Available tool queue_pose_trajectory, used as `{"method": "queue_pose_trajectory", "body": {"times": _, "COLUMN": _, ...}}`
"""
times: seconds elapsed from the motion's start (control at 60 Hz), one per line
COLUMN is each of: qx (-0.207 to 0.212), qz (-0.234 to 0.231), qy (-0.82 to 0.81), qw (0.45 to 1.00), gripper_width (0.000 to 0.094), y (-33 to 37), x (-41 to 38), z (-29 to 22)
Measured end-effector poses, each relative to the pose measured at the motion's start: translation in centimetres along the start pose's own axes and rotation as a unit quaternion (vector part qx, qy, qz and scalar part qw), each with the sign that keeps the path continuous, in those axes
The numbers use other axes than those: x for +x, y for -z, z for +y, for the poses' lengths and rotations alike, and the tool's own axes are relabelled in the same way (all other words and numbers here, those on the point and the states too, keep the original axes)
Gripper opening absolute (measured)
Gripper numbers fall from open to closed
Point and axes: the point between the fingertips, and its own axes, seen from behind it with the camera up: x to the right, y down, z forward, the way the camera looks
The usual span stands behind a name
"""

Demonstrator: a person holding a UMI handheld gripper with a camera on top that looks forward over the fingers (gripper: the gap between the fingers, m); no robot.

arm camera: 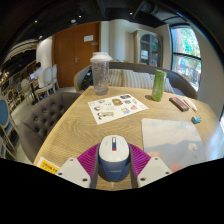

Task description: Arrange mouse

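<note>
A white and grey mouse (113, 156) is seen between the two fingers of the tongs (113, 163), at the near edge of a round wooden surface (85, 126). The magenta pads (90, 157) are seen close against the flanks of the mouse on both sides, so the mouse appears to be gripped, with the tongs closed only as far as the width of the mouse allows; whether the mouse is lifted or rests on the surface cannot be told. A yellow label (48, 166) is seen at the near edge of the surface, beside the left finger. Beyond the mouse, toward the right side of the surface, a pale sheet (168, 131) is laid flat. Near the middle of the surface a printed sheet with coloured pictures (117, 106) is found. At the far edge a clear lidded cup (100, 72) is stood upright, and a green bottle (158, 84) is stood upright toward the far right edge. Just beside the bottle, toward the right edge, a dark flat object (179, 102) is laid, and a small blue object (197, 119) is seen nearer the right edge. A grey upholstered chair (40, 110) is placed against the left edge of the surface.
</note>
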Motion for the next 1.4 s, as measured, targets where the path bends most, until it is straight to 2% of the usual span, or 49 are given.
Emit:
{"method": "queue_pose_trajectory", "body": {"times": 0.117, "qx": 0.004, "qz": -0.016, "qy": 0.056, "qw": 0.998, "gripper_width": 0.0404, "y": 1.4, "x": -1.2, "z": 0.0}}
{"method": "queue_pose_trajectory", "body": {"times": 0.183, "qx": 0.048, "qz": -0.029, "qy": 0.096, "qw": 0.994, "gripper_width": 0.0403, "y": 3.8, "x": -2.1, "z": -2.8}}
{"method": "queue_pose_trajectory", "body": {"times": 0.333, "qx": 0.157, "qz": -0.009, "qy": 0.083, "qw": 0.984, "gripper_width": 0.0402, "y": 11.1, "x": 1.1, "z": -11.6}}
{"method": "queue_pose_trajectory", "body": {"times": 0.4, "qx": 0.185, "qz": 0.015, "qy": 0.048, "qw": 0.982, "gripper_width": 0.0401, "y": 13.1, "x": 5.1, "z": -14.1}}
{"method": "queue_pose_trajectory", "body": {"times": 0.467, "qx": 0.190, "qz": 0.042, "qy": 0.017, "qw": 0.981, "gripper_width": 0.0401, "y": 13.5, "x": 9.7, "z": -15.1}}
{"method": "queue_pose_trajectory", "body": {"times": 0.55, "qx": 0.170, "qz": 0.070, "qy": -0.014, "qw": 0.983, "gripper_width": 0.0400, "y": 12.0, "x": 14.5, "z": -14.1}}
{"method": "queue_pose_trajectory", "body": {"times": 0.567, "qx": 0.165, "qz": 0.073, "qy": -0.020, "qw": 0.983, "gripper_width": 0.0400, "y": 11.9, "x": 15.6, "z": -12.6}}
{"method": "queue_pose_trajectory", "body": {"times": 0.65, "qx": 0.125, "qz": 0.078, "qy": -0.046, "qw": 0.988, "gripper_width": 0.0400, "y": 7.9, "x": 17.1, "z": -11.4}}
{"method": "queue_pose_trajectory", "body": {"times": 0.667, "qx": 0.119, "qz": 0.078, "qy": -0.048, "qw": 0.989, "gripper_width": 0.0400, "y": 8.0, "x": 18.0, "z": -9.6}}
{"method": "queue_pose_trajectory", "body": {"times": 0.783, "qx": 0.059, "qz": 0.085, "qy": -0.060, "qw": 0.993, "gripper_width": 0.0402, "y": 4.0, "x": 19.6, "z": -5.3}}
{"method": "queue_pose_trajectory", "body": {"times": 0.983, "qx": 0.010, "qz": 0.084, "qy": -0.054, "qw": 0.995, "gripper_width": 0.0407, "y": 1.3, "x": 20.5, "z": -1.7}}
{"method": "queue_pose_trajectory", "body": {"times": 1.067, "qx": -0.018, "qz": 0.077, "qy": -0.043, "qw": 0.996, "gripper_width": 0.0465, "y": 0.5, "x": 20.1, "z": -0.1}}
{"method": "queue_pose_trajectory", "body": {"times": 1.217, "qx": -0.015, "qz": 0.082, "qy": -0.032, "qw": 0.996, "gripper_width": 0.0556, "y": 1.1, "x": 20.3, "z": 0.0}}
{"method": "queue_pose_trajectory", "body": {"times": 1.25, "qx": -0.016, "qz": 0.079, "qy": -0.030, "qw": 0.996, "gripper_width": 0.0611, "y": 1.4, "x": 20.2, "z": 0.1}}
{"method": "queue_pose_trajectory", "body": {"times": 1.333, "qx": -0.007, "qz": 0.081, "qy": -0.023, "qw": 0.996, "gripper_width": 0.0827, "y": 2.5, "x": 20.2, "z": 0.1}}
{"method": "queue_pose_trajectory", "body": {"times": 1.367, "qx": 0.000, "qz": 0.085, "qy": -0.018, "qw": 0.996, "gripper_width": 0.0860, "y": 3.2, "x": 20.4, "z": 0.0}}
{"method": "queue_pose_trajectory", "body": {"times": 1.4, "qx": 0.009, "qz": 0.089, "qy": -0.014, "qw": 0.996, "gripper_width": 0.0855, "y": 4.0, "x": 20.5, "z": -0.2}}
